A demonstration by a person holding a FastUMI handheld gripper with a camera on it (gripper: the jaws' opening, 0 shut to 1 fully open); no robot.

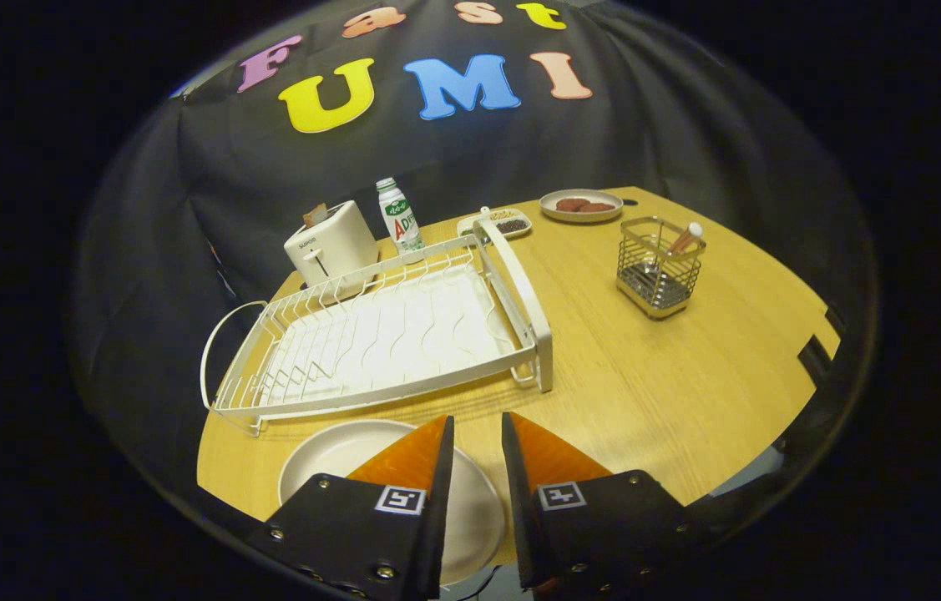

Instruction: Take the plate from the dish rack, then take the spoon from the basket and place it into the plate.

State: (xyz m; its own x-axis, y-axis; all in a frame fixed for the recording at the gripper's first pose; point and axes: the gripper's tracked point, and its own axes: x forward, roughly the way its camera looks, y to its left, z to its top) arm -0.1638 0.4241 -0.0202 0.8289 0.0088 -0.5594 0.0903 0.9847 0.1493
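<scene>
A pale round plate (336,451) lies flat on the wooden table (645,392), just in front of the white dish rack (387,334), whose slots hold nothing. My gripper (477,417) hovers over the plate's right part. Its fingers stand a narrow gap apart and are open, and the plate's rim shows in the gap below them without either finger pressing on it. Far ahead to the right stands a wire basket (658,267). A spoon (685,239) leans inside it, handle end up.
Behind the rack stand a white toaster (330,248) and a small bottle (399,217). A little tray (497,223) and a plate with brown round pieces (580,204) sit at the table's far edge. Bare wood lies between rack and basket.
</scene>
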